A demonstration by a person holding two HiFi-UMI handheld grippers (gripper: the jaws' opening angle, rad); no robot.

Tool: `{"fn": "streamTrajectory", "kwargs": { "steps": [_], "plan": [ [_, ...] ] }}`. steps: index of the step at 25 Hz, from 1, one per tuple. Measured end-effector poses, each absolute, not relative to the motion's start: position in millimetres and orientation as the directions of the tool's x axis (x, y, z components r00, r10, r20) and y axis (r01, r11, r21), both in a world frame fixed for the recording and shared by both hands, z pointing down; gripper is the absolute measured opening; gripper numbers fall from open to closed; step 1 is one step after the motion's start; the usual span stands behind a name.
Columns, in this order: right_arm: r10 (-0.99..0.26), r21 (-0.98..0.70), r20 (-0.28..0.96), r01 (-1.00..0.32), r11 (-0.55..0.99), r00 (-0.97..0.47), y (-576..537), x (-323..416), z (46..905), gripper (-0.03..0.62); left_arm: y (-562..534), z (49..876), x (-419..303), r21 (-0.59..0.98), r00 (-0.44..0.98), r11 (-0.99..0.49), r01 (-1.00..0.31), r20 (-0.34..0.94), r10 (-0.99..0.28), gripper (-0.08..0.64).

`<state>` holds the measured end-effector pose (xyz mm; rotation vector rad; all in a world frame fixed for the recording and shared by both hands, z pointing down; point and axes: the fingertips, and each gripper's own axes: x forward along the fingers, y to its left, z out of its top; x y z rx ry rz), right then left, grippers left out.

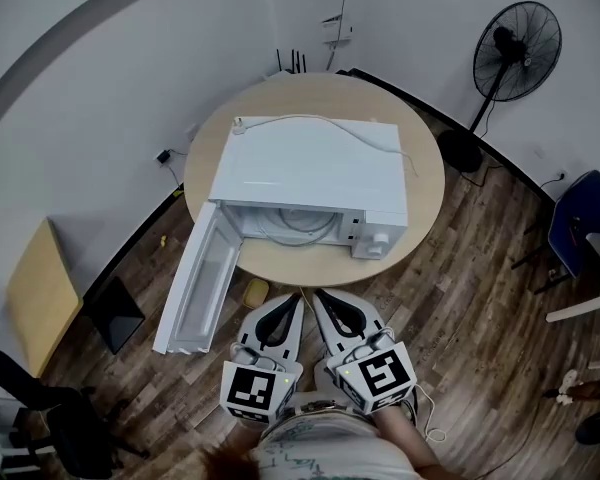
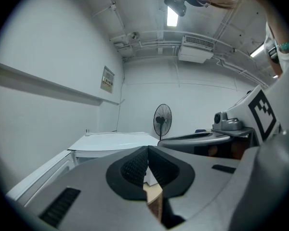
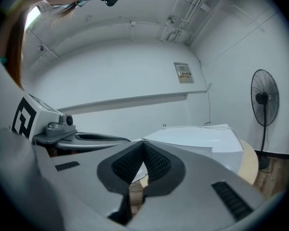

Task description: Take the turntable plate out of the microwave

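A white microwave (image 1: 310, 183) stands on a round wooden table (image 1: 425, 183), its door (image 1: 198, 278) swung open toward the lower left. Inside the cavity the glass turntable plate (image 1: 298, 224) shows as a pale round disc. My left gripper (image 1: 297, 296) and right gripper (image 1: 315, 294) hang side by side just off the table's near edge, both shut and empty, tips pointing at the microwave front. The microwave's top (image 2: 113, 141) appears beyond the shut left jaws, and the microwave body (image 3: 202, 137) lies past the shut right jaws.
A black standing fan (image 1: 510, 58) is at the far right. A blue chair (image 1: 583, 223) sits by the right edge. A wooden board (image 1: 40, 293) and a dark panel (image 1: 115, 313) lean at the left wall. A small yellow object (image 1: 256, 291) lies on the floor under the table edge.
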<state>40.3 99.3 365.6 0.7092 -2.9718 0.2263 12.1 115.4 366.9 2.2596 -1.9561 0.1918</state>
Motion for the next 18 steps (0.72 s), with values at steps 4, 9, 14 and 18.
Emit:
{"fn": "streamTrajectory", "kwargs": {
  "steps": [4, 9, 14, 18],
  "plan": [
    [-0.423, -0.12, 0.094, -0.433, 0.894, -0.901, 79, 42, 361, -0.009, 95, 360, 16, 0.024, 0.119, -0.117, -0.993, 0.183, -0.976, 0.014],
    [-0.392, -0.111, 0.088, -0.4, 0.91, -0.916, 59, 44, 360, -0.009, 73, 359, 20, 0.029, 0.098, -0.094, -0.995, 0.168, -0.981, 0.015],
    [-0.371, -0.108, 0.086, -0.379, 0.919, -0.925, 46, 43, 363, -0.009, 61, 366, 21, 0.041, 0.072, -0.066, -0.997, 0.177, -0.982, 0.015],
    [-0.356, -0.111, 0.097, -0.366, 0.924, -0.929, 39, 39, 366, -0.009, 55, 369, 14, 0.058, 0.054, -0.044, -0.997, 0.183, -0.982, 0.014]
  ]
}}
